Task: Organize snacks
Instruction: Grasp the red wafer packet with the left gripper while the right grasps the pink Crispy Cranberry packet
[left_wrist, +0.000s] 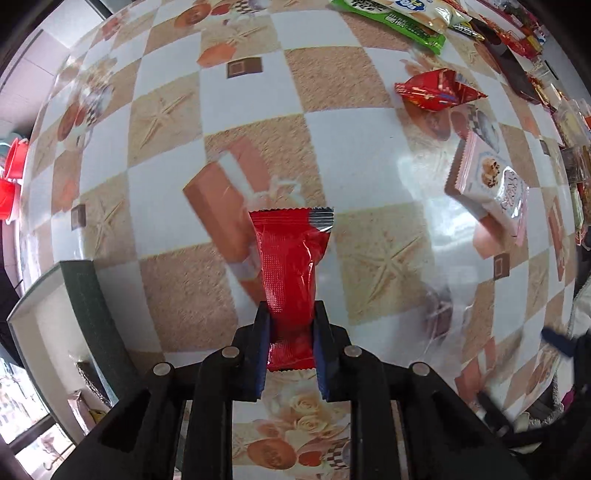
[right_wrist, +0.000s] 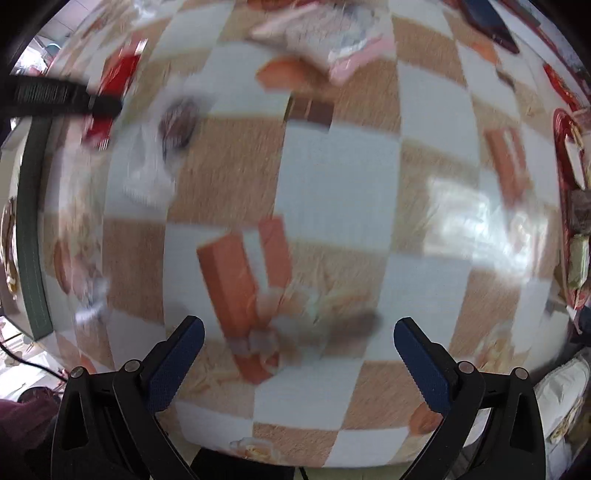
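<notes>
Claws first: your left claw (left_wrist: 291, 317) is clamped narrow on a red snack packet (left_wrist: 291, 266), gripping its lower half while the crimped top sticks out forward above the checkered bench (left_wrist: 332, 81). Your right claw (right_wrist: 297, 332) is spread wide with nothing between its blue pads (right_wrist: 173, 365); that view is blurred. A green-edged box (left_wrist: 88, 295) sits at your left. Another red packet (left_wrist: 436, 90), a pink cookie packet (left_wrist: 487, 184) and a green bag (left_wrist: 391, 18) lie well apart, farther away on the bench.
</notes>
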